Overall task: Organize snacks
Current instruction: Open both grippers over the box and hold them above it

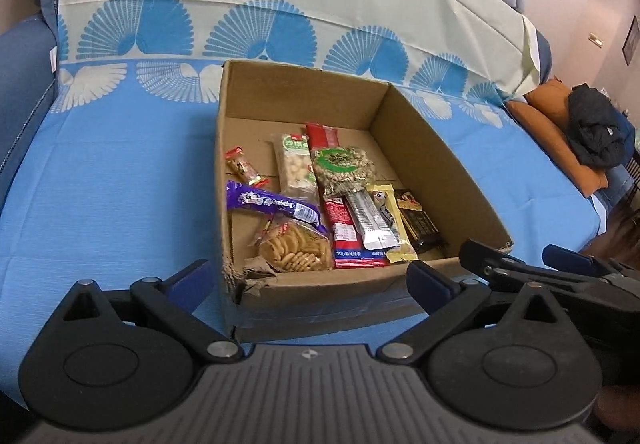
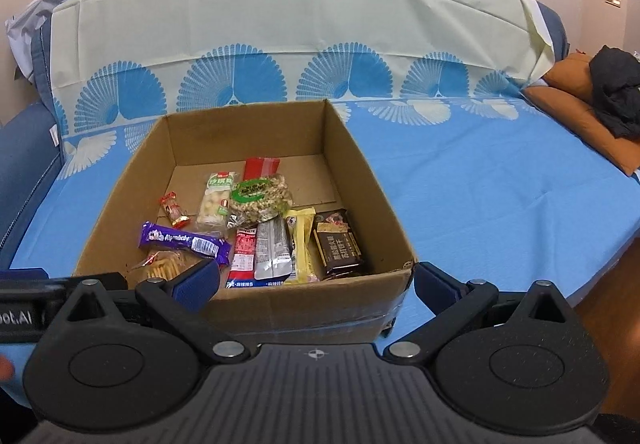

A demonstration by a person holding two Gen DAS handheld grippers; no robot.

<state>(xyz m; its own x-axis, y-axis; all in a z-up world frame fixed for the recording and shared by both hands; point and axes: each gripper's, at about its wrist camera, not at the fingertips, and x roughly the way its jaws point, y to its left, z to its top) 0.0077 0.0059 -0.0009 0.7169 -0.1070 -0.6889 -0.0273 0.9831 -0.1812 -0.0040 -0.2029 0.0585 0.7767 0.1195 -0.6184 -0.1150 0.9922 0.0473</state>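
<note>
Snacks [image 1: 320,203] lie jumbled flat on the floor of the cardboard box [image 1: 440,147] on the blue sheet [image 1: 100,183], while both the left gripper [image 1: 308,284] and right gripper [image 2: 316,284] hover before its near wall, jaws spread wide and empty, seemingly poised to reach in.

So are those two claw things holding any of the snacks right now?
No. The left gripper and the right gripper are both open and empty; the snacks all lie in the cardboard box.
</note>
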